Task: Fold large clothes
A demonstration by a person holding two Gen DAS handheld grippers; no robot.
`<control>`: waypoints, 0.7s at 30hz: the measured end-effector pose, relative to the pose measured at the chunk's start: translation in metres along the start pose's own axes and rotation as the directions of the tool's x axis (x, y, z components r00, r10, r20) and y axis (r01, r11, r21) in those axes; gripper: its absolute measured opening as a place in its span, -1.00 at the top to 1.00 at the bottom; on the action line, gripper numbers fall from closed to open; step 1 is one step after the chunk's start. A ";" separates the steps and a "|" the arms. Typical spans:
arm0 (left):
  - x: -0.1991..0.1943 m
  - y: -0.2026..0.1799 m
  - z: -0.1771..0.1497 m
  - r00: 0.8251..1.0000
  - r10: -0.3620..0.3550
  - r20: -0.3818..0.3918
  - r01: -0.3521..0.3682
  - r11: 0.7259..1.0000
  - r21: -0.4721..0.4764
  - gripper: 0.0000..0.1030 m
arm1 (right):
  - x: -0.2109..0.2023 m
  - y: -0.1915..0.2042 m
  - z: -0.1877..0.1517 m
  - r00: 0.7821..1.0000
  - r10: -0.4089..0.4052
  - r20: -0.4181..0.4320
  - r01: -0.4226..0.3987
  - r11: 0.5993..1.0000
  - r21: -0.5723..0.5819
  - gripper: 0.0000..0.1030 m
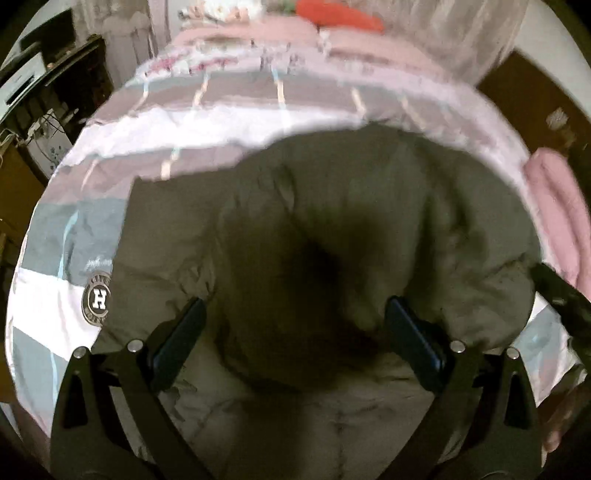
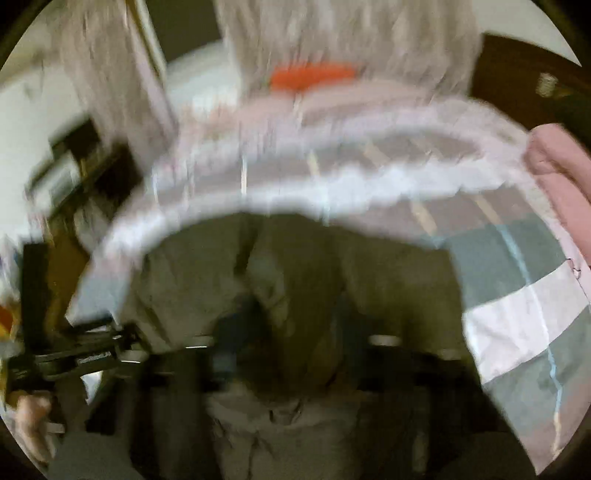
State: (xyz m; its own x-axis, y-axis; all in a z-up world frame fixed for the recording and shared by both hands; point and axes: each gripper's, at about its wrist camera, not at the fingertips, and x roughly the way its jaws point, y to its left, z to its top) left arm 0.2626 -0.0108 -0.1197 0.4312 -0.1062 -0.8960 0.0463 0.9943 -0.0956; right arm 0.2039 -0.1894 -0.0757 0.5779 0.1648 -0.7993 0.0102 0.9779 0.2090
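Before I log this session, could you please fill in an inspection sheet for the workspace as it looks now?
Surface: bed with a checked cover in pink, grey and white.
Job's things: olive padded jacket spread on the bed, round H badge at its edge.
Clutter: pink folded blanket at the bed's side; red item at the far end.
Grippers: left claw open above the jacket; right claw too blurred to judge.
Cables: wires by the dark shelving.
Surroundings: pale curtain, dark wooden furniture.
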 end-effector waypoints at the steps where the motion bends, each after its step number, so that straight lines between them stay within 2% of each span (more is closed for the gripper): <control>1: 0.011 0.002 -0.002 1.000 0.011 -0.025 -0.011 1.000 0.000 -0.94 | 0.022 0.002 -0.003 0.998 -0.015 -0.063 0.015 1.000 -0.001 0.55; 3: 0.033 0.005 -0.002 0.996 0.045 -0.072 -0.044 0.999 0.008 -0.94 | 0.053 0.007 -0.006 0.990 -0.066 -0.124 0.062 0.998 -0.029 0.55; 5: 0.057 0.012 0.001 0.991 0.059 -0.119 -0.060 0.998 0.001 -0.96 | 0.076 0.009 -0.009 0.983 -0.112 -0.147 0.104 0.993 -0.064 0.55; 10: 0.094 0.028 0.008 0.983 0.043 -0.176 -0.057 0.996 -0.074 -0.96 | 0.111 -0.002 -0.005 0.974 -0.137 -0.179 0.132 0.990 -0.039 0.57; 13: 0.097 0.030 0.015 0.982 0.054 -0.180 -0.068 0.995 -0.072 -0.96 | 0.107 -0.003 -0.005 0.973 -0.116 -0.199 0.120 0.993 0.006 0.53; 15: 0.084 0.031 0.016 0.985 0.071 -0.160 -0.083 0.994 -0.070 -0.95 | 0.086 -0.008 -0.007 0.978 -0.076 -0.196 0.093 0.993 0.076 0.50; 17: 0.053 0.031 0.014 0.993 0.080 -0.088 -0.085 0.995 -0.050 -0.94 | 0.056 -0.011 -0.013 0.986 -0.047 -0.160 0.067 0.990 0.123 -0.02; 18: 0.041 0.030 0.014 0.995 0.085 -0.057 -0.087 0.995 -0.039 -0.94 | 0.037 -0.013 -0.018 0.990 -0.044 -0.135 0.063 0.988 0.140 -0.52; 19: 0.024 0.028 0.012 0.996 0.084 -0.019 -0.084 0.996 -0.024 -0.94 | 0.024 -0.014 -0.023 0.993 -0.040 -0.114 0.057 0.987 0.151 -0.62; 21: 0.001 0.023 0.008 0.998 0.050 0.029 -0.050 0.999 -0.006 -0.94 | 0.011 -0.015 -0.031 0.994 -0.029 -0.102 0.044 0.988 0.147 -0.62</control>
State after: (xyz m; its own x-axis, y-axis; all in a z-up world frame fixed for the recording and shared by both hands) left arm 0.2714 0.0117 -0.1196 0.4593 -0.0562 -0.8865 0.0188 0.9984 -0.0536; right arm 0.1850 -0.1987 -0.1050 0.4914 0.1483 -0.8582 0.1558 0.9545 0.2541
